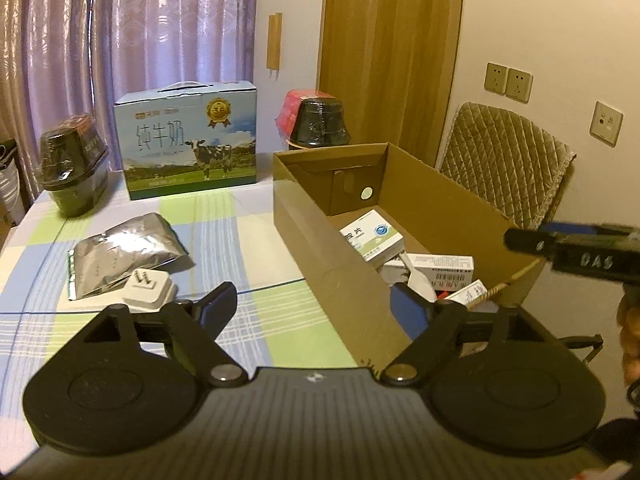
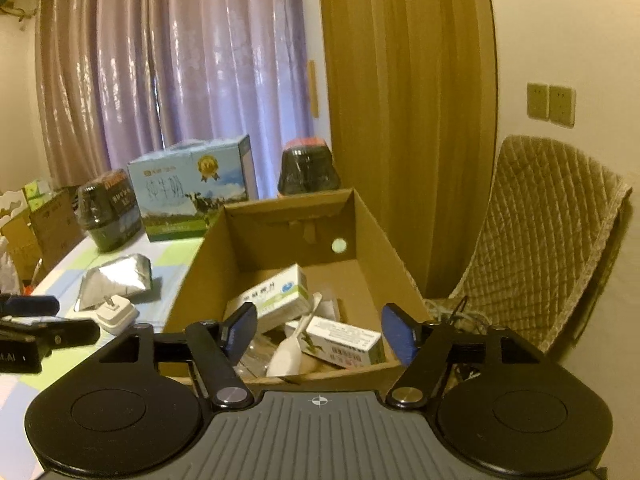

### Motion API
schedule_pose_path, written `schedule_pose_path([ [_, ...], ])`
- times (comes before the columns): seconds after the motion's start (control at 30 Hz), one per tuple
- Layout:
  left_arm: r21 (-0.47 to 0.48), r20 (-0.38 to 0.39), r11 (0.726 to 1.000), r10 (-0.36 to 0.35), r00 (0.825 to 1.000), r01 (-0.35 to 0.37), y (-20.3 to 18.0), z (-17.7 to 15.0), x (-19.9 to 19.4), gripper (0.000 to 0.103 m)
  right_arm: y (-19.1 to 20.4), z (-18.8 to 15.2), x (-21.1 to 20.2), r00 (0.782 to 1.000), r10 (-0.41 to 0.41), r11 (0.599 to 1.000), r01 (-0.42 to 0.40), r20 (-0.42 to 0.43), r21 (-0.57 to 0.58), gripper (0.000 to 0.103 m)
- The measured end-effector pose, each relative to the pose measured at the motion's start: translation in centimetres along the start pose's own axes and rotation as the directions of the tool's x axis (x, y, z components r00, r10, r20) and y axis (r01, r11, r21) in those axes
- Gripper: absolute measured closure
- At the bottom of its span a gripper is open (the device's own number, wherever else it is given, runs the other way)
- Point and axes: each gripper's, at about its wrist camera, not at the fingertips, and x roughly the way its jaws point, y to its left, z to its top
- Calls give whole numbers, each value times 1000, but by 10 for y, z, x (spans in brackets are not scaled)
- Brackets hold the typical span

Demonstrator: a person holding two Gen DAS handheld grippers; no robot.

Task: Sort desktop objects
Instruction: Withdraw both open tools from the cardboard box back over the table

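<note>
Evidently both grippers, left gripper (image 1: 310, 304) and right gripper (image 2: 320, 330), hang spread and empty, since the cardboard box (image 1: 320, 240) at right already collects packets while the white charger (image 1: 150, 290) waits left.

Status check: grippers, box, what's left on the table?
Left gripper open, empty. Right gripper open over box. Charger, foil pouch left on table. Nothing blocking.

Black two-finger grippers (image 1: 316, 308) (image 2: 320, 332), blue-padded fingers (image 2: 240, 332), silver pivot screws, ribbed grey housing.
</note>
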Motion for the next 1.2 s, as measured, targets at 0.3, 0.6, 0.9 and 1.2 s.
schedule_pose_path([
  [0.3,2,-7,998,61,998,-61,26,-17,-37,1,44,7,-29,996,82,996,-81,42,-22,10],
  [0.6,-8,-54,989,149,987,-149,82,-37,-63,1,96,-3,-30,986,164,985,-162,20,-61,2],
  [0.9,11,-81,978,210,974,-210,125,-57,-70,1,140,-10,-17,973,229,965,-229,-18,-128,2],
  [1.2,0,-108,981,194,975,-196,151,-61,-51,1,164,-18,4,966,253,955,-258,-57,-144,2],
])
